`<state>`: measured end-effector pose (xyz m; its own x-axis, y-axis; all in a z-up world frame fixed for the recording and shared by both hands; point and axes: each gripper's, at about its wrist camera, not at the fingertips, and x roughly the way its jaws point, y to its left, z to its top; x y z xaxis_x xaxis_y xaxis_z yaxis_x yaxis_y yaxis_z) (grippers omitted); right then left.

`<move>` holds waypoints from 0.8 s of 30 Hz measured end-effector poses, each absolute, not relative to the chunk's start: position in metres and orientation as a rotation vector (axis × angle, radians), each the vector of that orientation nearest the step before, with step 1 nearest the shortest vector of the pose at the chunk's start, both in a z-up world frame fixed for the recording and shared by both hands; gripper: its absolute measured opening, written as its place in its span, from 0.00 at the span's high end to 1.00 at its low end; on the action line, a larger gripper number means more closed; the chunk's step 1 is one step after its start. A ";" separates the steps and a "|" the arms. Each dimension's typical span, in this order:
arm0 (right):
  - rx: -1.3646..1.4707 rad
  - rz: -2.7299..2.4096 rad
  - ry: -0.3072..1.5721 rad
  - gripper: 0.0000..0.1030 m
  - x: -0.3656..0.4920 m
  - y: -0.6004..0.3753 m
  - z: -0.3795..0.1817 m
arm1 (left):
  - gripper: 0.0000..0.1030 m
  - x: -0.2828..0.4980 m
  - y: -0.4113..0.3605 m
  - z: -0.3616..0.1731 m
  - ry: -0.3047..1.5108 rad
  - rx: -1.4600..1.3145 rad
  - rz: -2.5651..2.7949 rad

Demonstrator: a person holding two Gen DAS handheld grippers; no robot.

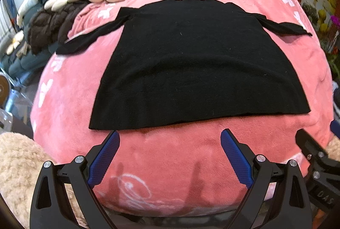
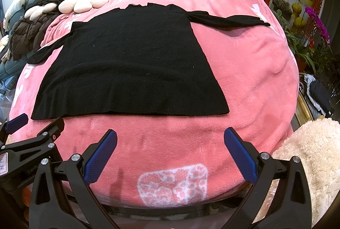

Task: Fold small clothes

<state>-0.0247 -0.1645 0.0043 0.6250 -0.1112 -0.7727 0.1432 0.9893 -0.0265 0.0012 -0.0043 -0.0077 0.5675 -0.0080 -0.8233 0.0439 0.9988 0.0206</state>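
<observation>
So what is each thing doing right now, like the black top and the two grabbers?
Black knit long-sleeved top: spread flat, unfolded, sleeves out sideways.
Left gripper: open, empty, short of the hem.
Right gripper: open, empty, short of the hem.
Pink fleece blanket: spread under the top.

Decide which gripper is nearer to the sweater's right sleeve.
Right. The right gripper hangs open below the hem near the right sleeve; the left gripper hangs open farther left along the black sweater.
</observation>
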 end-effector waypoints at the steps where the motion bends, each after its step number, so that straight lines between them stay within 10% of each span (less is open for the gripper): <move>1: 0.040 -0.148 0.884 0.04 -0.025 -0.166 0.003 | 0.09 0.004 0.000 -0.007 0.983 0.005 -0.045; 10: 0.049 -0.173 0.885 0.04 -0.022 -0.172 0.000 | 0.09 0.063 0.101 0.002 1.020 -0.586 -0.039; 24: -0.088 -0.139 0.933 0.04 0.004 -0.151 -0.013 | 0.09 0.262 0.301 -0.028 0.972 -0.752 0.351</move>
